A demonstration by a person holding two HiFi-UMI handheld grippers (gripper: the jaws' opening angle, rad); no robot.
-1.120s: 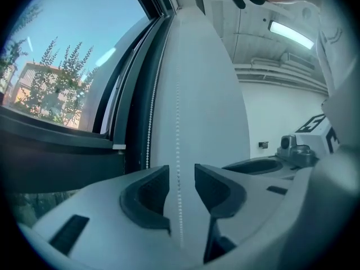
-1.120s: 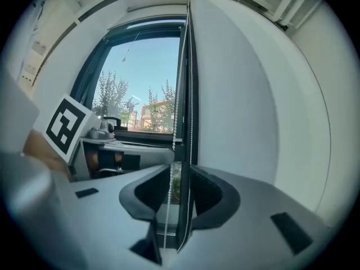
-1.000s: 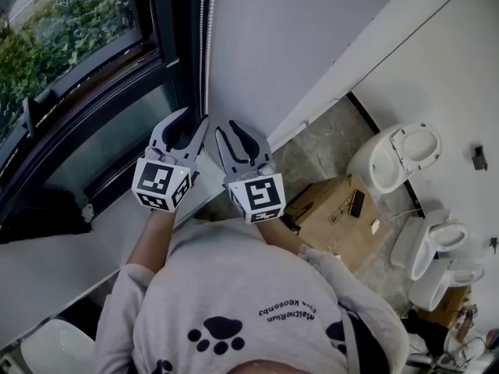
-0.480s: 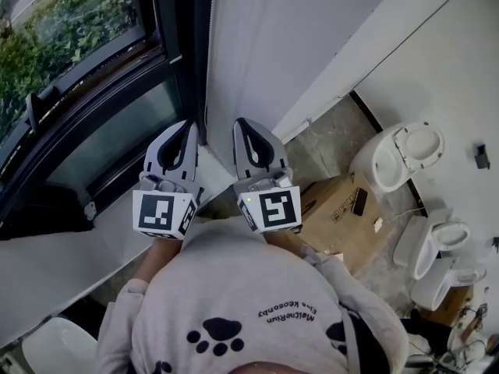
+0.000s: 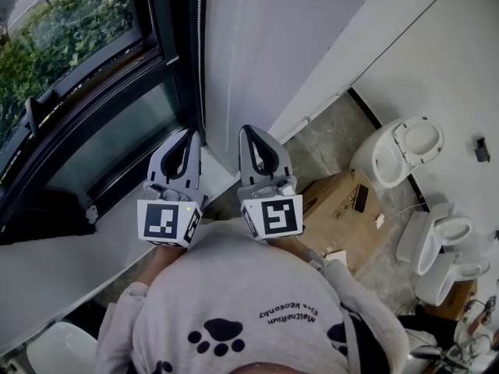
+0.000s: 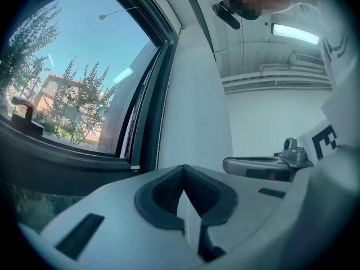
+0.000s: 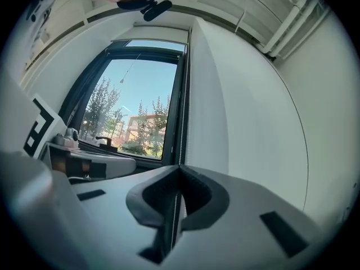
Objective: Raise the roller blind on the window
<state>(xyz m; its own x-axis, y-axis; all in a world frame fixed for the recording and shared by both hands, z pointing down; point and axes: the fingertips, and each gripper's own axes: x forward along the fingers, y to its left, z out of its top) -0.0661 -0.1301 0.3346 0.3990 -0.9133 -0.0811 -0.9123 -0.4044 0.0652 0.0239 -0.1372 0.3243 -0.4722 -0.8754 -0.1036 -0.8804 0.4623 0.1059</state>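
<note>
A white bead chain (image 5: 200,53) hangs along the dark window frame, beside a white panel (image 5: 242,53) that looks like the lowered blind. My left gripper (image 5: 193,131) is shut, its tips at the chain's lowest visible point. My right gripper (image 5: 246,128) is shut too, a little to the right in front of the white panel. In the left gripper view the chain (image 6: 162,122) runs left of the shut left gripper (image 6: 183,166). In the right gripper view the chain (image 7: 180,106) lines up with the shut right gripper (image 7: 179,167). I see nothing pinched in either.
The dark window frame (image 5: 101,107) and a white sill (image 5: 70,263) lie to the left, with greenery outside. On the floor at the right stand a cardboard box (image 5: 343,209) and several white toilets (image 5: 394,154). The person's torso fills the bottom.
A second ago both grippers stood open; half a second ago they were shut and remain so. Both hands rose slightly and straightened toward the window.
</note>
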